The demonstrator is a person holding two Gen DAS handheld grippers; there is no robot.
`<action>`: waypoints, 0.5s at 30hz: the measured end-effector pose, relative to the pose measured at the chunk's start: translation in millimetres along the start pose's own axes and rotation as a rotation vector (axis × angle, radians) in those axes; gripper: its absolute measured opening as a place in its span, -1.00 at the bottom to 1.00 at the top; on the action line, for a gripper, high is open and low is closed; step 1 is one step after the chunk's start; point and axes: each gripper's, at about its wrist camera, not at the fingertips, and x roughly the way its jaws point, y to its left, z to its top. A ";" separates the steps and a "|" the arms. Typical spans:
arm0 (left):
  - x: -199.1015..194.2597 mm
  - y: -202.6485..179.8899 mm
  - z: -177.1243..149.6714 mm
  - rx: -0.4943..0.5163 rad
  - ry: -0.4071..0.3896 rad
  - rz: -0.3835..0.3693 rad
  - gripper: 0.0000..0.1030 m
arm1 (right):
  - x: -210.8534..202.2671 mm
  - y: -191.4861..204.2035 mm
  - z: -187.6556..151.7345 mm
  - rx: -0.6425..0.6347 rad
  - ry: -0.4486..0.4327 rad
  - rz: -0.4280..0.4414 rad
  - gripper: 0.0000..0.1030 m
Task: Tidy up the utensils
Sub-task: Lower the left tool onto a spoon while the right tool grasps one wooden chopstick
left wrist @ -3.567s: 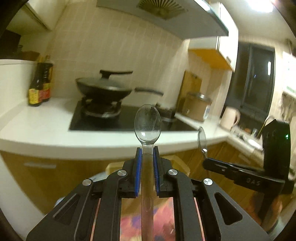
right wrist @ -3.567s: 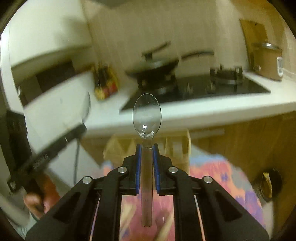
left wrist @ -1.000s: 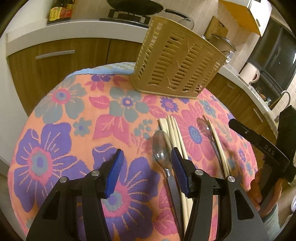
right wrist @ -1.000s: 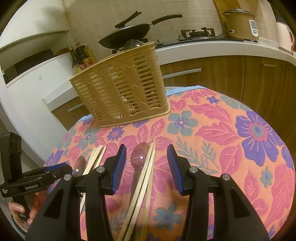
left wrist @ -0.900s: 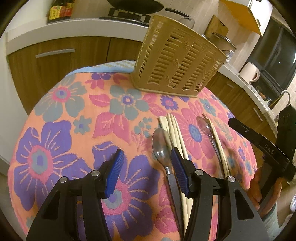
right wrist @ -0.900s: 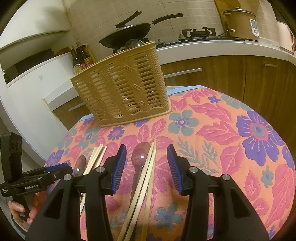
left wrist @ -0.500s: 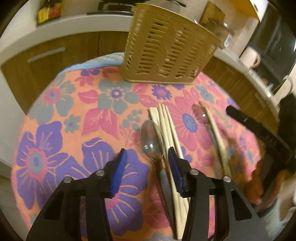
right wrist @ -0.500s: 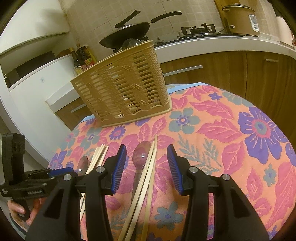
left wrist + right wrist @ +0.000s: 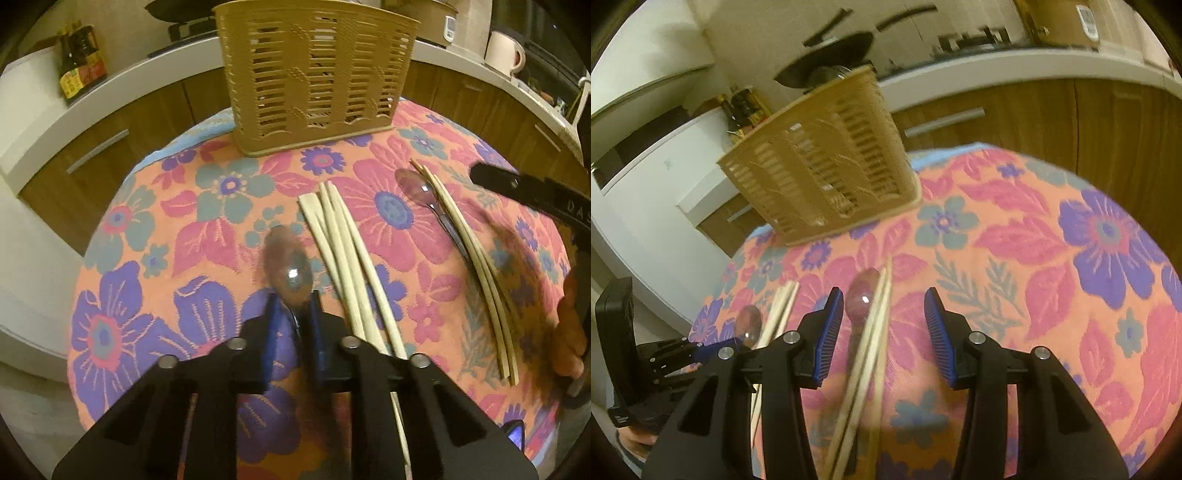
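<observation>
Pointing steeply down at the flowered worktop (image 9: 122, 295), the left tool (image 9: 293, 321) is closing its blue pads around the neck of a clear spoon (image 9: 290, 267) that lies just beside a bundle of pale chopsticks (image 9: 343, 240); whether the pads already press it cannot be told. The right tool (image 9: 884, 332) tilts down more gently, its jaws closing yet apart, straddling a second spoon (image 9: 862, 291) and a pair of chopsticks (image 9: 873, 325) without touching them. Behind the utensils stands a tan slotted basket (image 9: 314, 74). Part of a hand (image 9: 570, 332) shows at the right edge of the left view.
</observation>
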 end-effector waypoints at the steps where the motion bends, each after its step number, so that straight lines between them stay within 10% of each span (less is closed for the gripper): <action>1: -1.1 2.3 -1.0 -0.011 -0.004 -0.008 -0.87 | -1.3 -2.0 -0.9 0.004 0.020 0.001 -0.35; 15: -8.9 30.7 -7.0 -0.130 -0.100 -0.101 -0.96 | 17.6 31.8 -15.7 -0.077 0.280 -0.099 -0.55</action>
